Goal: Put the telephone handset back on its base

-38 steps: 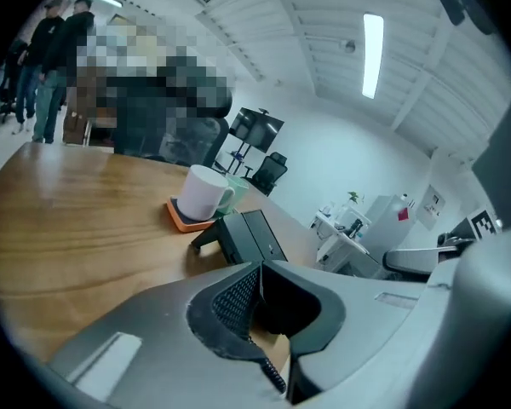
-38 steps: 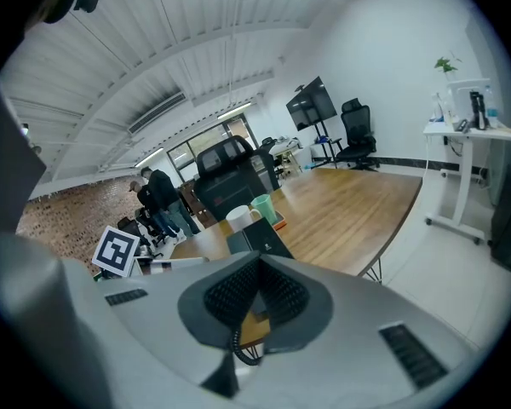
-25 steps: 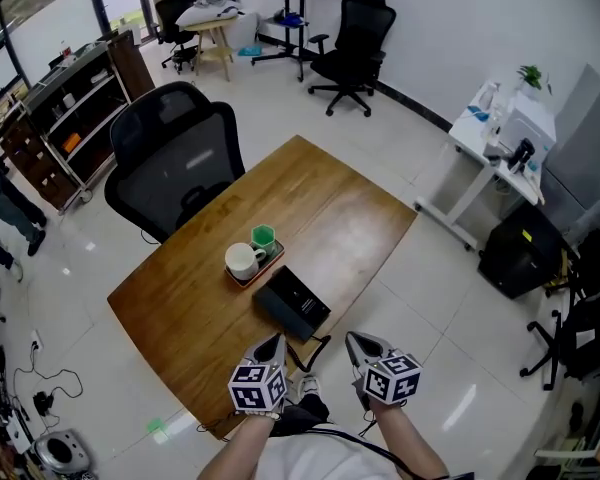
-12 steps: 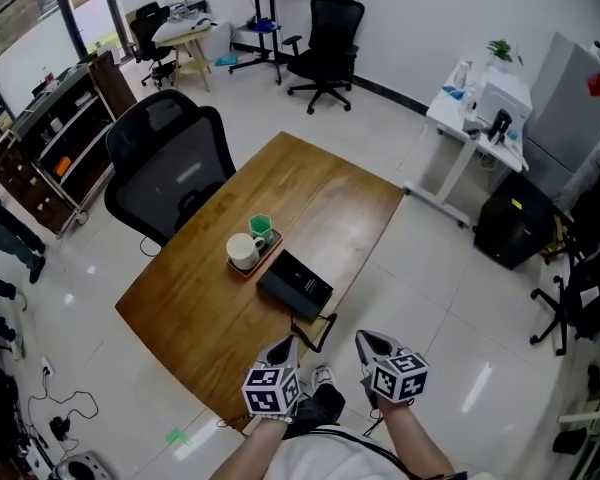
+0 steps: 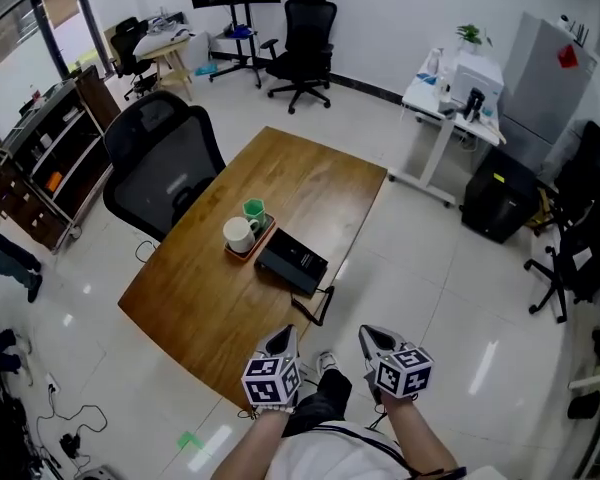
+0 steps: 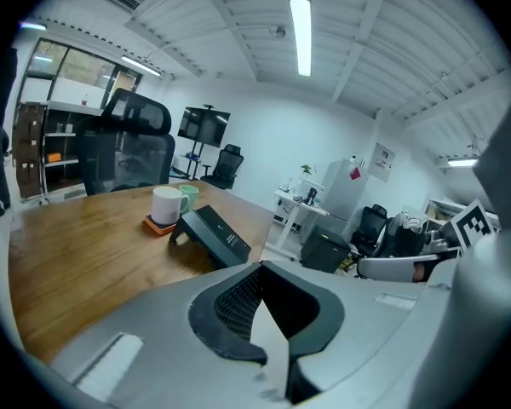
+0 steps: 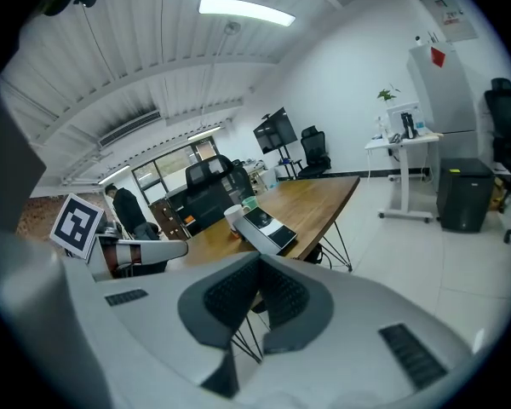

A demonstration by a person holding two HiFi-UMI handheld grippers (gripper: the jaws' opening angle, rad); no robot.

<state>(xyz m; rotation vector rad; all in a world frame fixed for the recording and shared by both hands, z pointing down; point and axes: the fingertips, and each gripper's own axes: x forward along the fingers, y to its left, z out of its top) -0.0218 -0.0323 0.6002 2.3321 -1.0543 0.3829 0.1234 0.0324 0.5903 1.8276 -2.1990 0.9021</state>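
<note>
Wooden table (image 5: 210,298) carries 1 black telephone (image 5: 292,262) near its right edge; the handset cannot be told apart from the base at this range. The left gripper (image 5: 281,338) and right gripper (image 5: 371,337) hang short of the table, well apart from the telephone, jaws pressed together on nothing. 1 white mug (image 5: 239,235) stands just beside the telephone. Step in hand, seemingly: the approach. Next: close in, locate the handset, spread 1 pair of jaws.
</note>
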